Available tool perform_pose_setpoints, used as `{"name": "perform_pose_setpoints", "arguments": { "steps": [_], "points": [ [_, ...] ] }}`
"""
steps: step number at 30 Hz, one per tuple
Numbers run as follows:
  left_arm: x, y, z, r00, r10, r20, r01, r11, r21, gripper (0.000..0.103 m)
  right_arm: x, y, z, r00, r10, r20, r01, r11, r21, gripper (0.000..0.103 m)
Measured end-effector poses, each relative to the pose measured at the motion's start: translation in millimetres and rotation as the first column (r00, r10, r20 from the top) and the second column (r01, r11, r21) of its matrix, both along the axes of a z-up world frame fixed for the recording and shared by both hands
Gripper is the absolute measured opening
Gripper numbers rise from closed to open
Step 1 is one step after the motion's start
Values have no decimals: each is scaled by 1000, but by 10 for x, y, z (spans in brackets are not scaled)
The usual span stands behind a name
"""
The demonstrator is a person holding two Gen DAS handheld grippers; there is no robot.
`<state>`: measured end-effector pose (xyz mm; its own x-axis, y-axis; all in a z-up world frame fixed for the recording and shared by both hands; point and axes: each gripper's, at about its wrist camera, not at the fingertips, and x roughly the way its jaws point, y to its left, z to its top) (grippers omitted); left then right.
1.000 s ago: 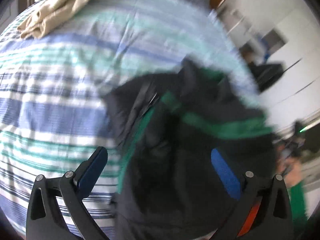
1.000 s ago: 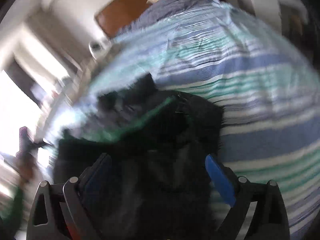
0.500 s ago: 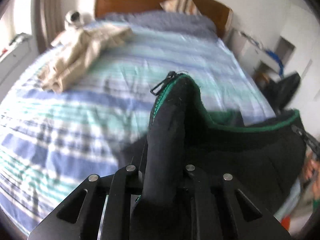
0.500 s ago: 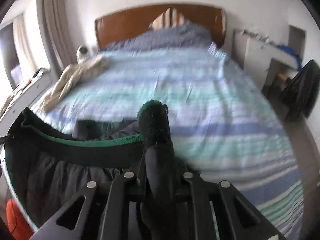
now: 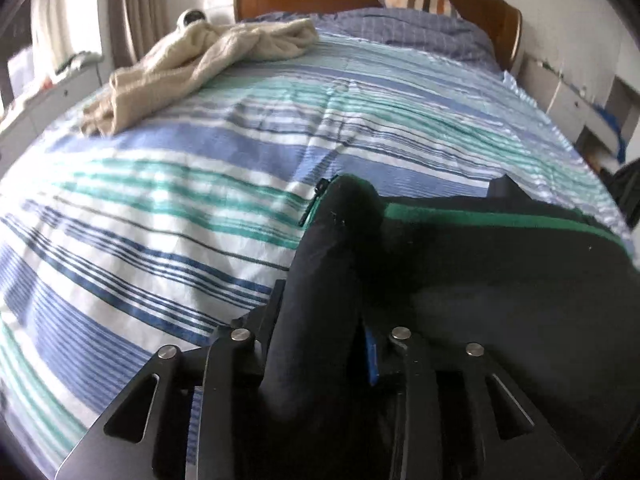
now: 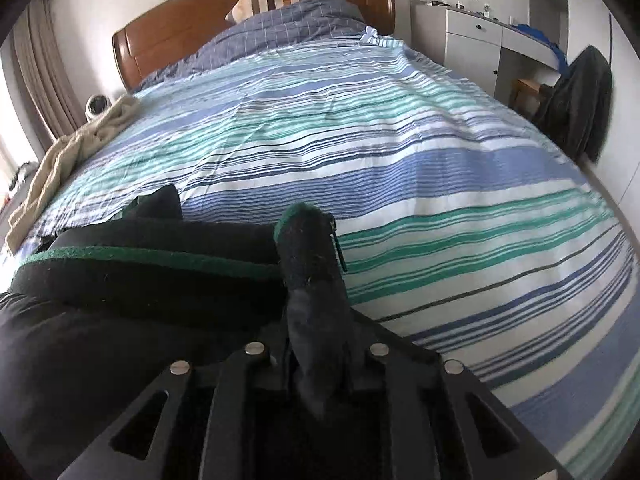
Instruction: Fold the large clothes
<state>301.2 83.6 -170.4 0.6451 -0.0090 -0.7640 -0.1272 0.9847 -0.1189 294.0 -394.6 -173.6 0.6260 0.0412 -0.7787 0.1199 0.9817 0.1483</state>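
A black jacket with a green-lined edge and a zipper (image 5: pixel 500 264) hangs stretched between my two grippers over the near end of the striped bed (image 5: pixel 200 184). My left gripper (image 5: pixel 320 344) is shut on one corner of the jacket, which bulges up between its fingers. My right gripper (image 6: pixel 316 352) is shut on the other corner of the jacket (image 6: pixel 140 280); the zipper pull hangs beside it. The fingertips of both are hidden by the cloth.
A cream knitted garment (image 5: pixel 200 60) lies crumpled at the far left of the bed, also in the right wrist view (image 6: pixel 72 152). The wooden headboard (image 6: pixel 200 28) and pillows are at the far end. A white cabinet (image 6: pixel 472 40) and a dark coat on a chair (image 6: pixel 576 100) stand right of the bed.
One second ago both grippers were open above the crumpled jacket. They have closed on its two corners and lifted it, and the edge now runs taut between them.
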Motion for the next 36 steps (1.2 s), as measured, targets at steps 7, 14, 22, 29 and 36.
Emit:
{"name": "perform_pose_setpoints", "arguments": {
  "steps": [7,14,22,29,36],
  "points": [
    [64,74,-115,1000,3,11,-2,997,-80,36,8,-24,-134,1000,-12,25,11,999,49,19],
    [71,96,-146,1000,9,18,-7,994,-106,36,24,-29,-158,1000,-13,29,11,998,64,19],
    [97,95,-153,1000,14,6,-13,995,-97,39,10,-292,-218,998,-26,62,9,962,271,20],
    [163,150,22,993,10,-117,-16,998,-54,59,-180,-917,-183,988,-146,57,82,792,605,51],
    [-321,-148,1061,992,-120,46,123,990,-74,75,-490,-943,631,983,-5,182,-95,842,532,51]
  ]
}}
